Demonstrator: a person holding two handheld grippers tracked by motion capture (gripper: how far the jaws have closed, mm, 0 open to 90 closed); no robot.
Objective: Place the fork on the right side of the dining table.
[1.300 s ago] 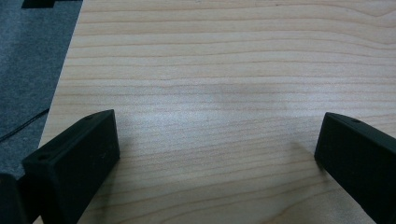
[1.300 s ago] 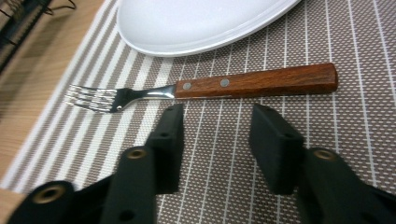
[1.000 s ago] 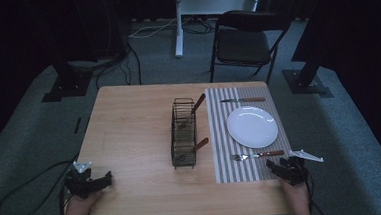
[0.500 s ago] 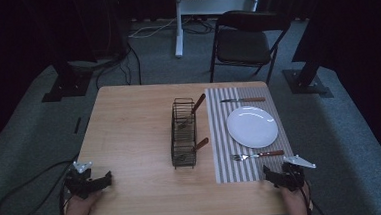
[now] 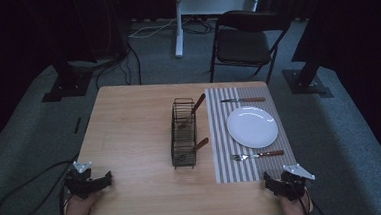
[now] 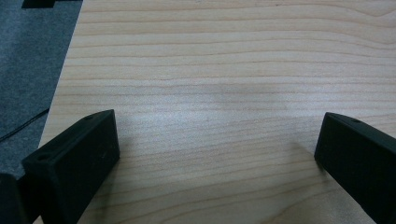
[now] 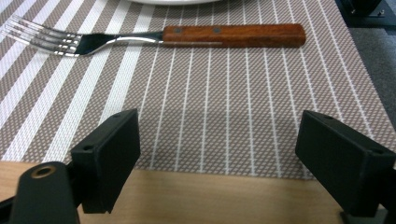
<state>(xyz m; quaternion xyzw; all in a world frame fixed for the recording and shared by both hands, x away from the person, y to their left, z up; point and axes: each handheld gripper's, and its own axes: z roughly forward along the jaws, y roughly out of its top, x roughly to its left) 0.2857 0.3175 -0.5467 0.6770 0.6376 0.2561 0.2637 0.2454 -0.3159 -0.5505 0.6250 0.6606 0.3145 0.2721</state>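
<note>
My left gripper (image 5: 102,181) rests open at the table's near left corner, with bare wood between its wide-apart jaws (image 6: 217,154). At the near right, my right gripper (image 5: 274,183) is also open, its jaws straddling the front edge of a striped placemat (image 7: 219,116) with nothing held. Just beyond them lies a fork (image 7: 154,37) with a wooden handle. In the high view the fork (image 5: 259,155) sits in front of a white plate (image 5: 252,126), and a knife (image 5: 243,100) lies behind the plate.
A black wire basket (image 5: 183,133) stands mid-table, left of the placemat (image 5: 221,150). Two wooden-handled utensils (image 5: 197,104) (image 5: 200,143) stick out of it. A dark folding chair (image 5: 247,39) stands beyond the far edge. A cable (image 5: 28,182) trails on the floor at left.
My right gripper has shifted a little left and back toward the person, ending at the placemat's front edge. The left gripper has stayed put.
</note>
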